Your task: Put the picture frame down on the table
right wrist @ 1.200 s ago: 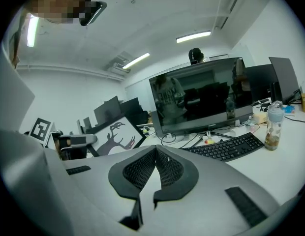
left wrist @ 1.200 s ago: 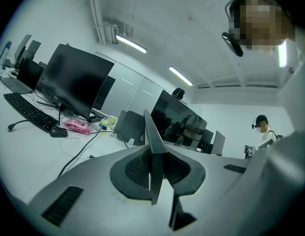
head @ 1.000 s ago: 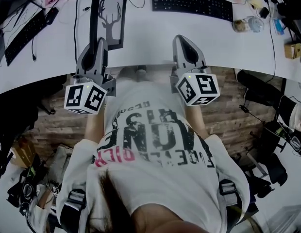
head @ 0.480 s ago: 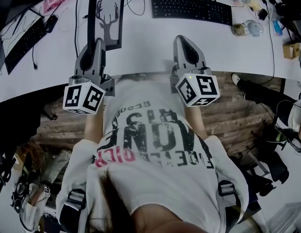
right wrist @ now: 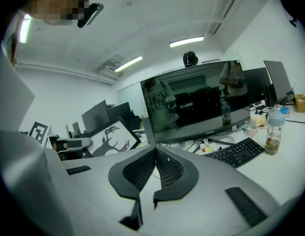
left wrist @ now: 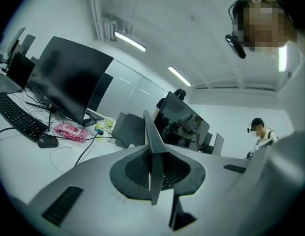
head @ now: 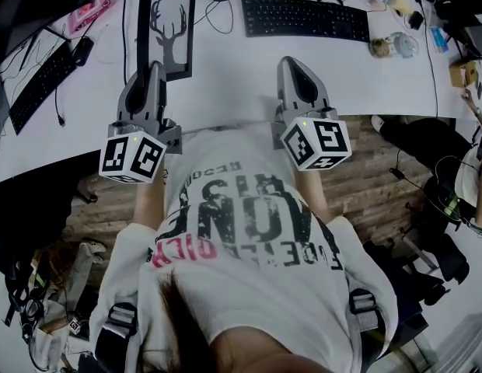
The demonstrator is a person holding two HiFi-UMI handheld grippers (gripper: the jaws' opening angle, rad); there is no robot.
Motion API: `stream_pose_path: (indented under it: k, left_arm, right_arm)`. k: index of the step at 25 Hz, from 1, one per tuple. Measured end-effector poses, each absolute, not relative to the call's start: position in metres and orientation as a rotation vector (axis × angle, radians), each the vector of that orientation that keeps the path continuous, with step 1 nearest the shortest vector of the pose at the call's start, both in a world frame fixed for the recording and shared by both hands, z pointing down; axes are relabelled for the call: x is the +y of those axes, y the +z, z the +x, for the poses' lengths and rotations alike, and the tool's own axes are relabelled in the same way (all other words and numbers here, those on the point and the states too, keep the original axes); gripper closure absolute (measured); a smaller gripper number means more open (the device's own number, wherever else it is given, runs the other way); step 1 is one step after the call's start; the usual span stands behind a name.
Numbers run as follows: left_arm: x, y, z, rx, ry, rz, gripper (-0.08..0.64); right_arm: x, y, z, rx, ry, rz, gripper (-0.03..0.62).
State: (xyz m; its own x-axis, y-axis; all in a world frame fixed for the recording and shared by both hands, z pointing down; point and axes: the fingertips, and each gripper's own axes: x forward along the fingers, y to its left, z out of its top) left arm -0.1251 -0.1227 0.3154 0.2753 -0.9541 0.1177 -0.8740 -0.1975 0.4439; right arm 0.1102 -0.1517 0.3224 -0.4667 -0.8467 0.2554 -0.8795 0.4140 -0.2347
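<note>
My left gripper (head: 157, 68) clenches its fingers on the near edge of the deer picture frame (head: 167, 23), held at twelve o'clock over the white table (head: 233, 64), while my right gripper (head: 292, 62), at three o'clock, has its fingers pressed together on nothing.

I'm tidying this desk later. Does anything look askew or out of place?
Only the picture frame: it is tilted rather than flat on the table, clamped by its edge in the left gripper. Nothing looks spilled or damaged.
</note>
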Motion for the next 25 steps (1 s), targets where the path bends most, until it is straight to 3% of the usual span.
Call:
stream_pose_path:
  k: [25]
  left_arm:
    - [-0.114,0.323,-0.136,-1.595,-0.237,2.136,0.522]
  right_arm:
    - [-0.136,0.323,0.107,-2.5,0.518,1.655,0.592]
